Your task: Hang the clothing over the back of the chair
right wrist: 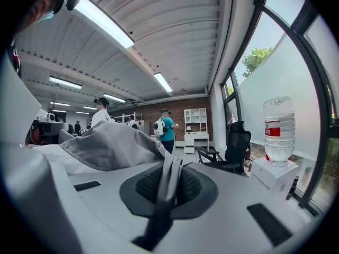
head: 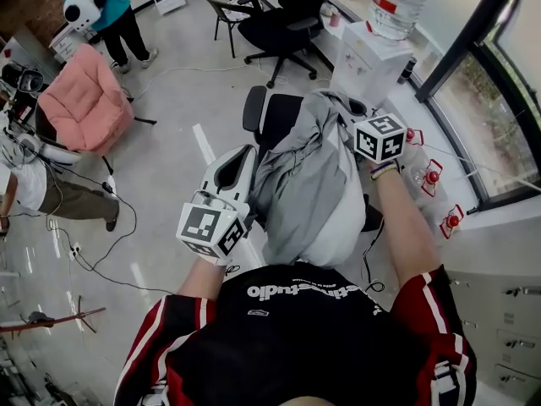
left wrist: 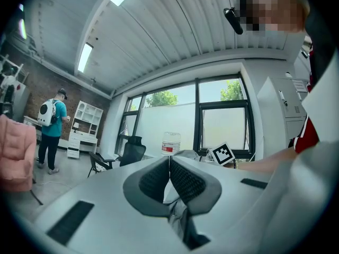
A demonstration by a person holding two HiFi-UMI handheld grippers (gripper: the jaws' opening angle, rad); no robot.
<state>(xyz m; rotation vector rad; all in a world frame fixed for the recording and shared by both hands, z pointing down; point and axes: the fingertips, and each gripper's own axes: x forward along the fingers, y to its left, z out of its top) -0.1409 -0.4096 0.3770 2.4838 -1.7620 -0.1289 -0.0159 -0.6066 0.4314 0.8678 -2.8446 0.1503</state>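
Note:
A grey garment (head: pixel 304 184) with a pale lining hangs in a bundle over the back of a black office chair (head: pixel 283 112) just in front of me. My left gripper (head: pixel 245 155) holds the garment's left edge; in the left gripper view its jaws (left wrist: pixel 169 168) are shut on a thin fold of cloth (left wrist: pixel 177 210). My right gripper (head: pixel 357 117) is at the garment's upper right. In the right gripper view a grey strip (right wrist: pixel 170 181) is pinched between its pads, and the rest of the garment (right wrist: pixel 106 142) billows to the left.
A white water dispenser (head: pixel 368 53) with a large bottle stands behind the chair, by the window wall at the right. Another black office chair (head: pixel 287 15) is farther back. At the left are a pink armchair (head: pixel 84 104), a person in teal (head: pixel 110 7) and floor cables (head: pixel 93 252).

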